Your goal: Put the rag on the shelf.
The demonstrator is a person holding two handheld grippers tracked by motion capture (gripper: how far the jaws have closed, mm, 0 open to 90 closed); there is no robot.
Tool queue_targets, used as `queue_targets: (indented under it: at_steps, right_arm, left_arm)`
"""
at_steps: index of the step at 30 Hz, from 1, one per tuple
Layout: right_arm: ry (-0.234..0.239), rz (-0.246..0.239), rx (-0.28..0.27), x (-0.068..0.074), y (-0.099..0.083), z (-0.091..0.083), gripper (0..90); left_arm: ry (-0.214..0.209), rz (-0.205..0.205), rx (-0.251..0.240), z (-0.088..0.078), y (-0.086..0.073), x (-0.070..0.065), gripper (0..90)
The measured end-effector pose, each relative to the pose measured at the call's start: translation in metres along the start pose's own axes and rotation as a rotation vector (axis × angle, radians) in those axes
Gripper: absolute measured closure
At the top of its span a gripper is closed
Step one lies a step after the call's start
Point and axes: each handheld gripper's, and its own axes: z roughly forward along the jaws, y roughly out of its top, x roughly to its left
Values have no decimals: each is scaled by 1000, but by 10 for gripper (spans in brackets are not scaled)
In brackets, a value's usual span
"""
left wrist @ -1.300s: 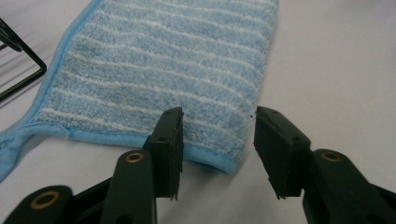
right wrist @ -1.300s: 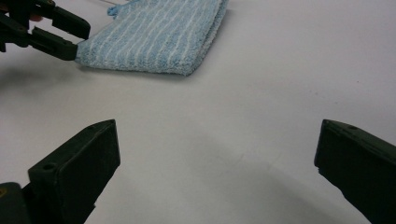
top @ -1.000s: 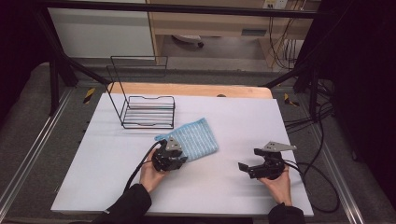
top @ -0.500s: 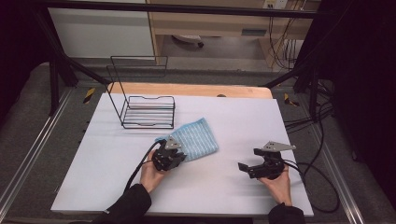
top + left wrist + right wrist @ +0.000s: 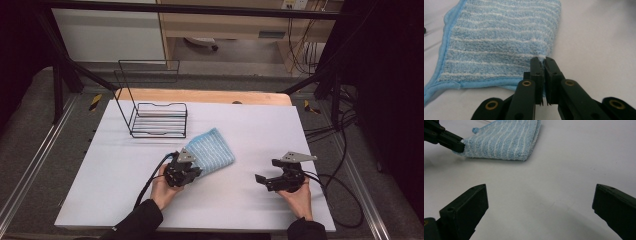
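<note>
The left gripper (image 5: 543, 62) pinches the near edge of the blue cloth (image 5: 499, 42), while the right gripper (image 5: 540, 202) sits wide open, well apart from it.

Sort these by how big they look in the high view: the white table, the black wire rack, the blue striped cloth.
1. White flat table, by far the largest.
2. Black wire rack, with its tall back frame.
3. Blue striped terry cloth, pinched at one corner by the left hand-held gripper; it looks somewhat smaller than the rack.

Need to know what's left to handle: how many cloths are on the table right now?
1. The blue striped cloth lies folded mid-table, just near of the wire rack, its near corner pinched by the left gripper. No other is visible.
</note>
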Motion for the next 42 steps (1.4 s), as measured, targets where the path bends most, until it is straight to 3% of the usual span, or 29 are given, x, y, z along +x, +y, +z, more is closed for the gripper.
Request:
queue_targets:
  at_steps: [3,9,14,17,19,21,24,25,30,34,37,39,42]
  right_arm:
    - [1,-2,0,0,0,0,10]
    - [1,-2,1,0,0,0,10]
    - [1,-5,1,0,0,0,11]
    - [2,-6,4,0,0,1,11]
    - [1,-6,1,0,0,0,12]
    - [2,-5,2,0,0,0,13]
    - [4,0,7,1,0,1,17]
    - [3,-9,6,1,0,1,20]
    - [13,-26,15,8,4,5,55]
    - [24,-31,33,14,7,10,89]
    - [54,-39,22,24,13,16,121]
    - [53,-40,15,28,16,18,139]
    - [51,-28,6,32,19,22,166]
  left_arm:
    - [2,13,-1,-1,1,-2,863]
    - [-46,13,0,-6,2,-11,865]
    - [-26,23,-4,-6,3,-14,856]
    - [-37,-7,16,-2,-1,-4,791]
    - [-24,-17,8,-3,-1,0,651]
    - [-19,-12,-2,-5,-1,3,582]
    - [3,-22,-43,-15,2,14,518]
    - [8,-42,-55,-20,2,22,496]
    - [-8,-92,-61,-25,-1,41,381]
    - [-31,-109,-73,-32,-1,49,342]
    - [-39,-106,-111,-42,3,51,335]
    - [-15,-93,-126,-48,5,54,333]
    - [21,-81,-109,-47,6,58,334]
